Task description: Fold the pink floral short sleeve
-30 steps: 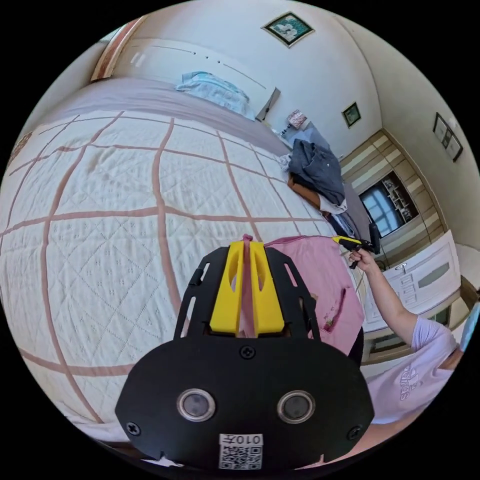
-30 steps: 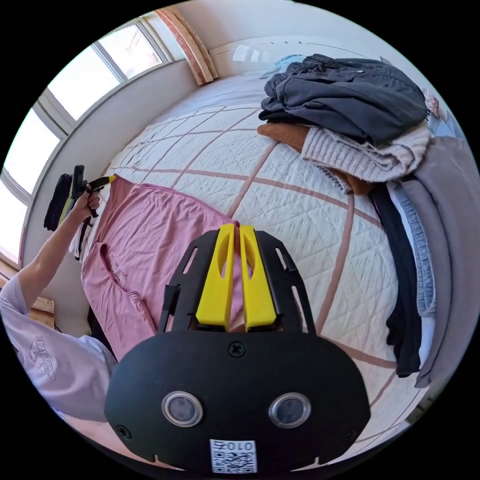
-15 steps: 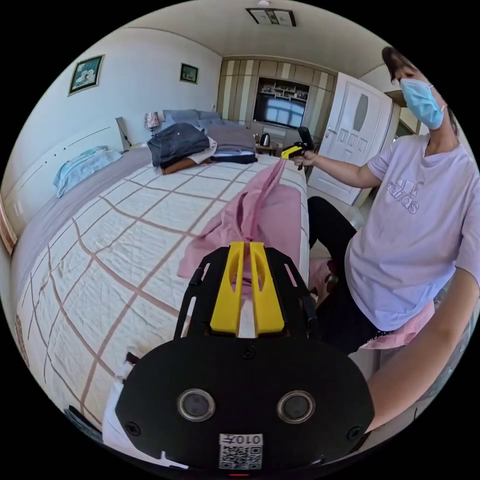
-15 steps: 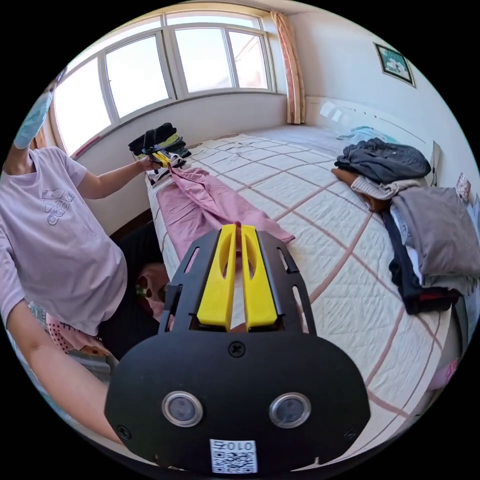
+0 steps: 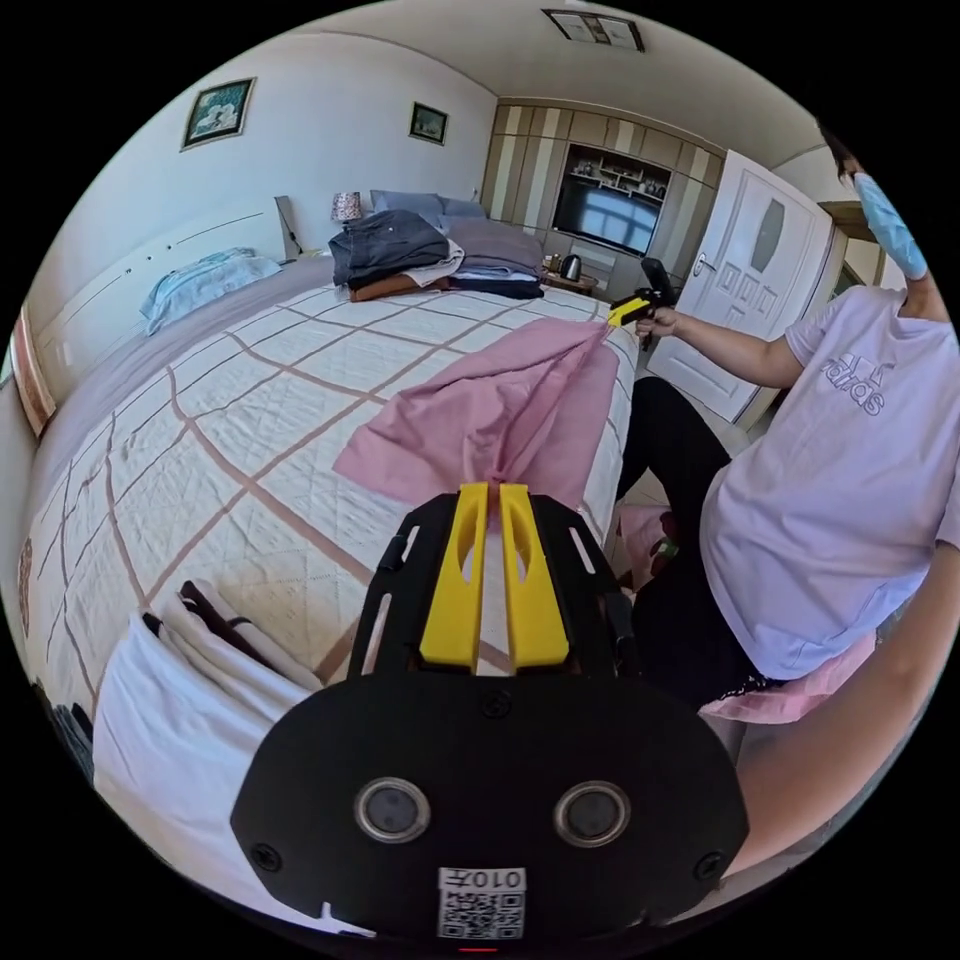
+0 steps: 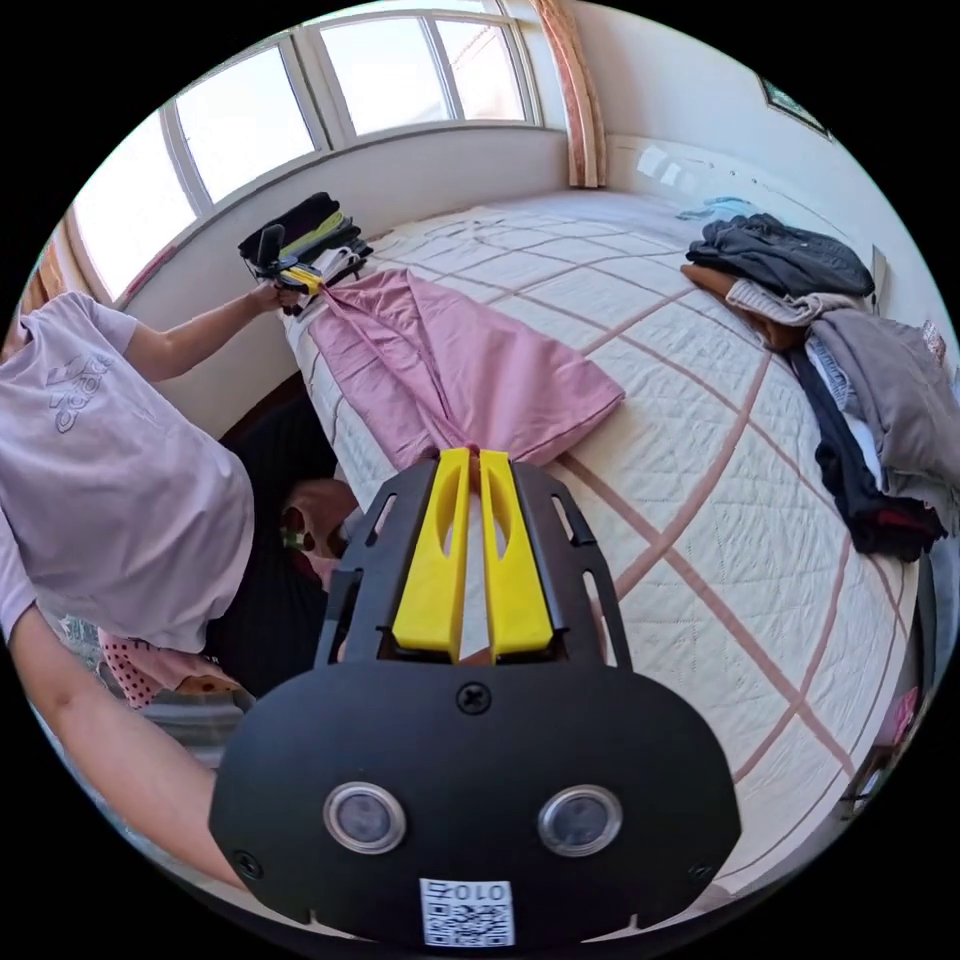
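Quilted cream bedding with pink-brown grid lines covers the bed [image 5: 250,420], and both views look across it. Nearest in the left gripper view, the left gripper [image 5: 494,487] has its yellow jaws clenched together on a bunched corner of the pink floral short sleeve [image 5: 500,410]. Just beside it, toward the bed's near corner, lies a folded white cloth [image 5: 160,720] with darker pieces tucked on top. From the pinched corner the pink garment stretches taut along the bed's edge to the right gripper [image 5: 627,308], held in the person's hand [image 5: 662,322], while the loose part of the fabric spreads flat on the quilt. The person's lilac T-shirt [image 5: 830,480] stands beside the bed. Farther off, a stack of dark and beige clothes [image 5: 400,260] sits near the headboard end, with a pale blue pillow [image 5: 205,280] nearby.

In the right gripper view, that gripper's own jaws are likewise clamped on another bunched corner of the garment, which runs away to the other gripper by a dark folded pile [image 6: 305,235] beneath the window [image 6: 300,90]. A heap of dark, grey and knitted clothes [image 6: 830,330] lies across the far side.
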Demonstrator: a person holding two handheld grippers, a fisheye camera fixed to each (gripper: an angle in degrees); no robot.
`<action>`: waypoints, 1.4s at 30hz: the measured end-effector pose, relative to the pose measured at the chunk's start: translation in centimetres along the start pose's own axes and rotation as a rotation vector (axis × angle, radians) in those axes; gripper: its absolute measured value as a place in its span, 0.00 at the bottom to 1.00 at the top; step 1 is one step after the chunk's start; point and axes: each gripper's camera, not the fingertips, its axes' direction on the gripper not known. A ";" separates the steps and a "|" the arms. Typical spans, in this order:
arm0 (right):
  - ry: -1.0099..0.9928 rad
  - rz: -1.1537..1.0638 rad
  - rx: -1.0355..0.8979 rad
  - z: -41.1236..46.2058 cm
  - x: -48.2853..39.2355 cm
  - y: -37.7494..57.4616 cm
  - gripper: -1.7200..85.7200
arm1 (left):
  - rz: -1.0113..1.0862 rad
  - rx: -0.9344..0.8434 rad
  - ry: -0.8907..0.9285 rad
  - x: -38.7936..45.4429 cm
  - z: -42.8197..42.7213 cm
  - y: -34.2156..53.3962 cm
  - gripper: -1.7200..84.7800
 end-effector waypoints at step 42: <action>0.139 -0.155 -0.018 4.3 -12.9 -5.5 0.07 | 0.223 -0.241 -0.187 13.2 13.1 -4.7 0.06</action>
